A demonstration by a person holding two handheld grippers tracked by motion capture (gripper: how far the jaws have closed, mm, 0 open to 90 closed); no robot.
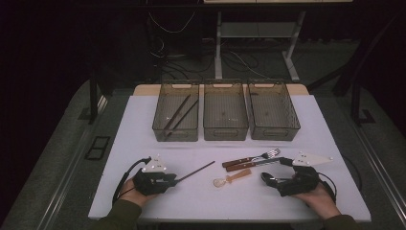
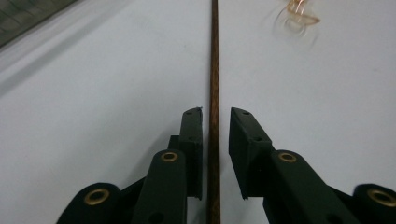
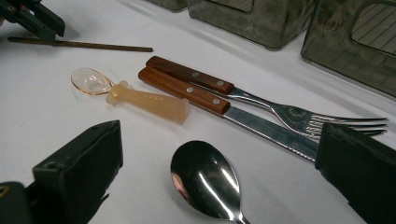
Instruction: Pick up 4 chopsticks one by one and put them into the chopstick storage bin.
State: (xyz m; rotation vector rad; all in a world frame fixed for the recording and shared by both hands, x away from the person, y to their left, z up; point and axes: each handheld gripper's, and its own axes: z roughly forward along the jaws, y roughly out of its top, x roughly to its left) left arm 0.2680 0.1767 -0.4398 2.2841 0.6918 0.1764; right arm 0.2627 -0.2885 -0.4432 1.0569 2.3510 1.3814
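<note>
Left gripper [image 2: 215,122] straddles the thin dark-brown wooden chopstick [image 2: 214,70], jaws narrowed on either side with a sliver of gap showing on each side, so not clamped yet (close, though). The chopstick lies flat on the white table [image 1: 143,134], just in front of the left gripper, pointing toward the small translucent amber plastic spoon [image 1: 231,178]. Right gripper [image 3: 219,154] sits wide apart over a shiny steel spoon [image 3: 205,179], gripping nothing. Risk, in my judgement: the stick is thin and round, so pads closing off-centre could roll it or pinch only its end, letting it swing or drop on lifting.
</note>
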